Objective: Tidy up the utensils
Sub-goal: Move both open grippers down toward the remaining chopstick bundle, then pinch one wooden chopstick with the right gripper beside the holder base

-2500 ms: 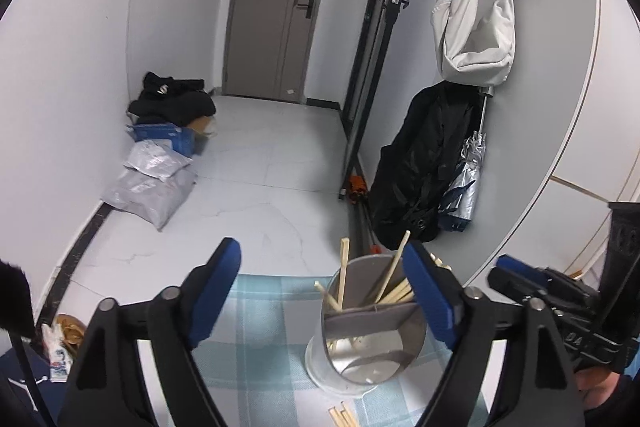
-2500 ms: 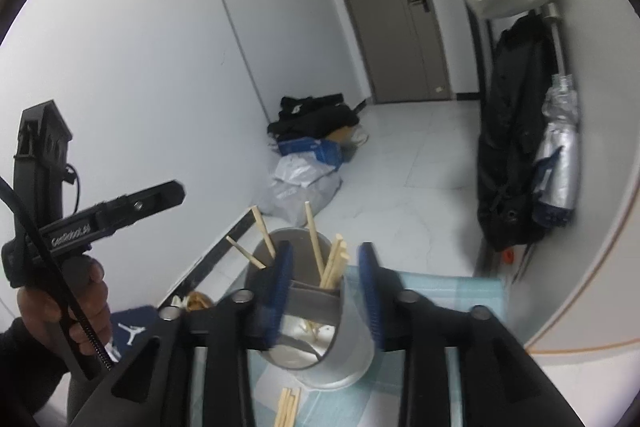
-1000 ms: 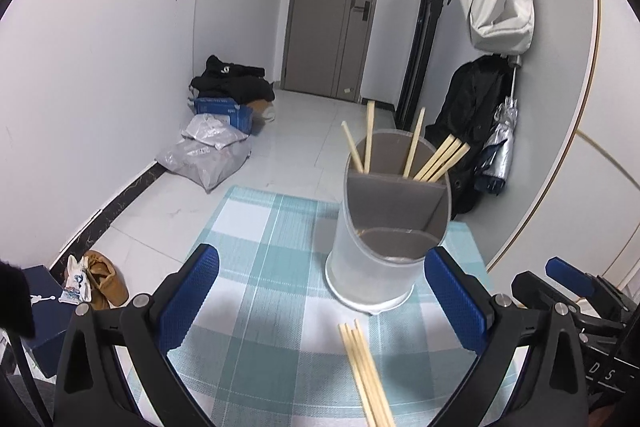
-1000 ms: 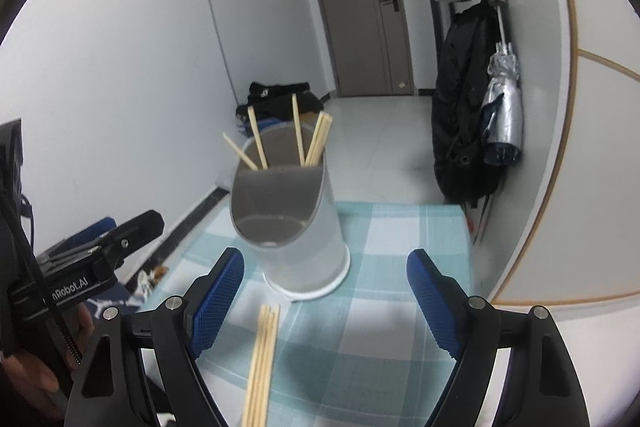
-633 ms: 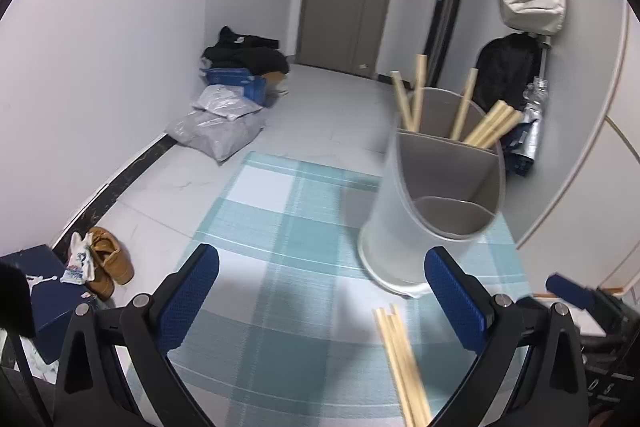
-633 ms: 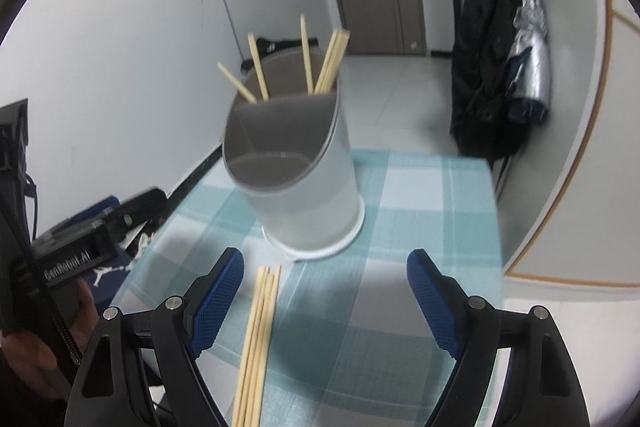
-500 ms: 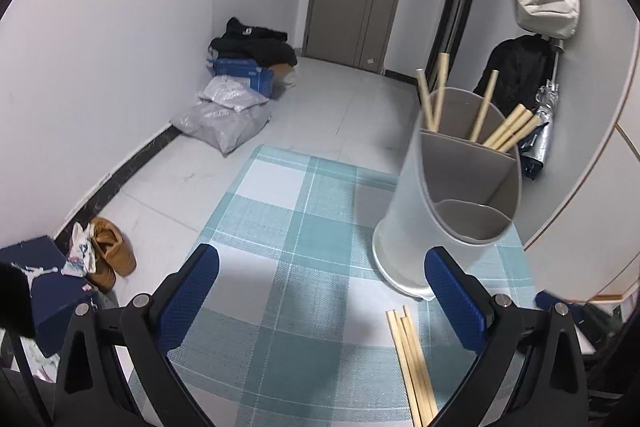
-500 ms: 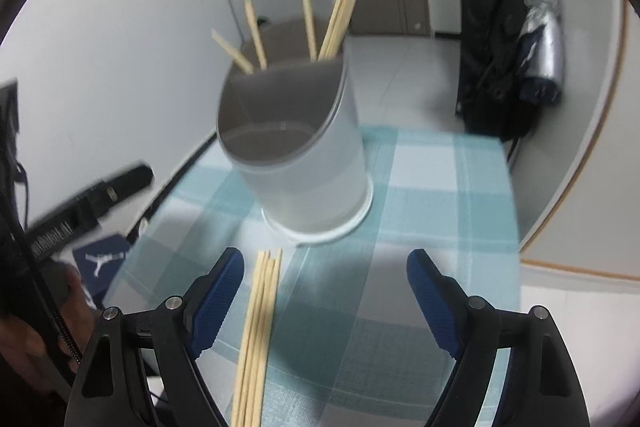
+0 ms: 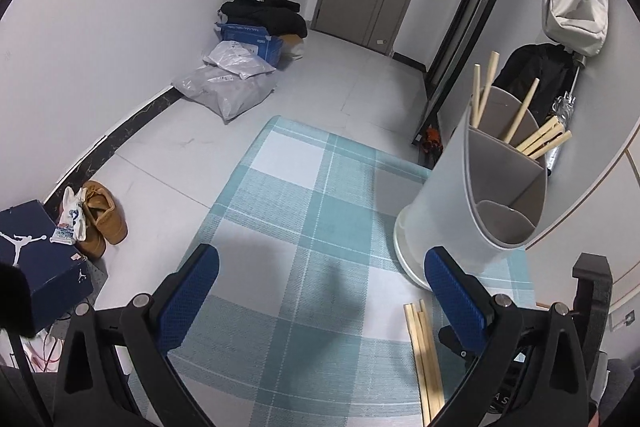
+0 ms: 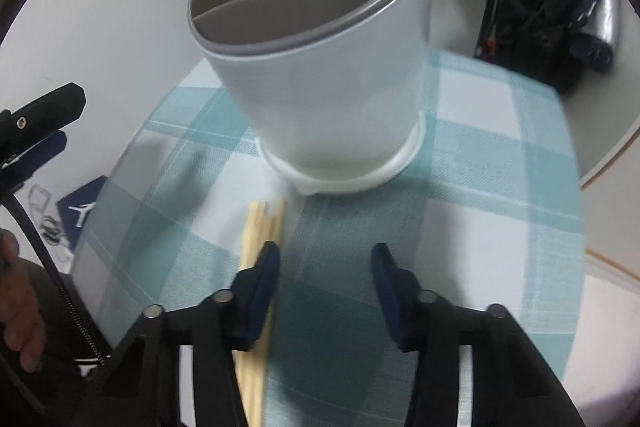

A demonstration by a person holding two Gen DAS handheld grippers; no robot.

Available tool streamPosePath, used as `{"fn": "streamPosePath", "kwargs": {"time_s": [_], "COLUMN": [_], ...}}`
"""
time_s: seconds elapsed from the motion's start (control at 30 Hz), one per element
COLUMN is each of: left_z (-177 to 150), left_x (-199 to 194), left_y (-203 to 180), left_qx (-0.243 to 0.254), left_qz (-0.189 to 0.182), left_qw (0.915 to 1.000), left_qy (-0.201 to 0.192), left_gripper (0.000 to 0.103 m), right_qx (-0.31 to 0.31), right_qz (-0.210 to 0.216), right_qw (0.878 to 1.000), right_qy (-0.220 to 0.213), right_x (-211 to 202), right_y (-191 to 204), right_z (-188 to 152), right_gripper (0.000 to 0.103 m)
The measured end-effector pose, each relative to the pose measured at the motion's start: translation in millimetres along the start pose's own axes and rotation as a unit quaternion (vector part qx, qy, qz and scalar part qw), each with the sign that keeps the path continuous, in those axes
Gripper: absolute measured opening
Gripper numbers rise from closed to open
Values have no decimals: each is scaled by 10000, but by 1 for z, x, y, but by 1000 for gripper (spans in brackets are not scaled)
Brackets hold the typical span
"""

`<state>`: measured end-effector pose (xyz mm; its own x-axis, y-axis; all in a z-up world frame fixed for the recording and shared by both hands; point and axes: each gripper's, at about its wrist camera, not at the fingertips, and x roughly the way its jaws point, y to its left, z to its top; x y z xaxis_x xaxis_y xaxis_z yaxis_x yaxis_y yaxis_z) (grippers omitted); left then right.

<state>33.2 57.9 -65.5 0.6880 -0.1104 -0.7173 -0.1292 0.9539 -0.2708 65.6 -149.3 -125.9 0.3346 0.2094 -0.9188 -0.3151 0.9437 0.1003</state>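
Note:
A grey divided utensil holder stands on a teal checked tablecloth, with several wooden chopsticks upright in its back compartments. It also shows in the right wrist view. A loose bundle of chopsticks lies flat on the cloth in front of the holder, also in the right wrist view. My left gripper is open and empty above the cloth, left of the bundle. My right gripper is open, low over the cloth, its left finger beside the bundle.
The table ends at the cloth's left and far edges, with floor beyond. On the floor are brown shoes, a blue shoebox, plastic bags and a dark jacket by the wall.
My right gripper has dropped toward the cloth and narrowed its opening, closing in on the loose chopsticks. My left gripper has swung left and risen, so the holder sits further right.

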Motion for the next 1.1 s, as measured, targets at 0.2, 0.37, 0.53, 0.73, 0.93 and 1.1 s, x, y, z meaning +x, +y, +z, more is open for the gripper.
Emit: {"fn": "streamPosePath", "kwargs": {"time_s": [0.2,0.37,0.53,0.73,0.93,1.1], "left_z": [2,3,5,4,4,4], "left_x": [2,2,-2,-1,-3,-6], "left_y": [4,8,12,13,13,15], "left_qx": [-54,-157,-263,-228,-159,-140], "left_qz": [9,22,17,68,187,234], "left_qw": [10000,9998,9996,9997,9997,9996], "left_qy": [80,152,84,83,27,-24], "left_gripper": [101,101,101,101,101,101], "right_qx": [-303,-452,-477,-594,-713,-789], "right_qz": [-180,-349,-675,-686,-526,-399], "right_qw": [9994,9983,9965,9959,9961,9961], "right_qy": [70,89,143,47,0,56], "right_x": [6,9,12,8,9,7], "right_y": [14,22,25,41,50,55], "right_z": [-3,-3,-1,-4,-3,-5], "right_gripper": [41,40,27,27,10,5]}}
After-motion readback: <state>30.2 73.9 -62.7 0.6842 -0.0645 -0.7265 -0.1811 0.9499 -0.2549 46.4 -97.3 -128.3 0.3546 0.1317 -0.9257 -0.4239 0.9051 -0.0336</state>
